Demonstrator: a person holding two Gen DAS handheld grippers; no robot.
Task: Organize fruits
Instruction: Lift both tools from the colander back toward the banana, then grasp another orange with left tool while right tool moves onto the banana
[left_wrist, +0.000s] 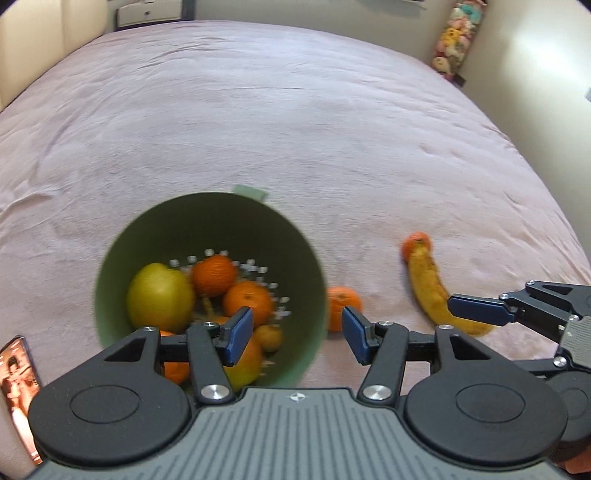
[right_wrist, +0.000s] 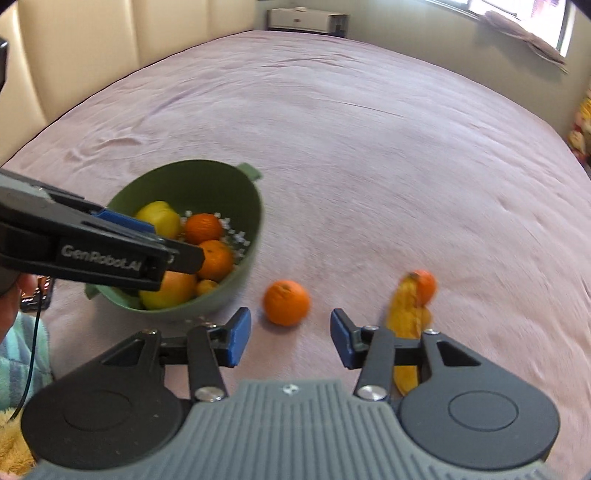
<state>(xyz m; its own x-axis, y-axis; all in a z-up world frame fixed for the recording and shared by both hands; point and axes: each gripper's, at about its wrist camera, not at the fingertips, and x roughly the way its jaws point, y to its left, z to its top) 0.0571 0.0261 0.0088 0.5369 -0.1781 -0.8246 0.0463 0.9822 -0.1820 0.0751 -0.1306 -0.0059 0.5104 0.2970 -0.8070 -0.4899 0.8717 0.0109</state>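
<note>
A green colander bowl (left_wrist: 221, 221) (right_wrist: 207, 184) on the pink bed holds a yellow-green fruit (left_wrist: 159, 295) and several oranges. My left gripper (left_wrist: 297, 336) hovers open over the bowl's near right rim, with nothing held. A loose orange (left_wrist: 343, 306) (right_wrist: 286, 302) lies just right of the bowl. My right gripper (right_wrist: 290, 338) stands open just short of that orange, with nothing between its fingers. To the right lies a spotted banana (left_wrist: 428, 288) (right_wrist: 406, 314), with another orange (left_wrist: 416, 243) (right_wrist: 424, 282) at its far end.
The pink bedspread (left_wrist: 295, 129) stretches far beyond the fruit. A phone (left_wrist: 18, 391) lies at the near left. A padded headboard (right_wrist: 92, 55) stands on the left. Plush toys (left_wrist: 456, 40) hang at the far right wall. A person's striped sleeve (right_wrist: 22, 354) shows at the left edge.
</note>
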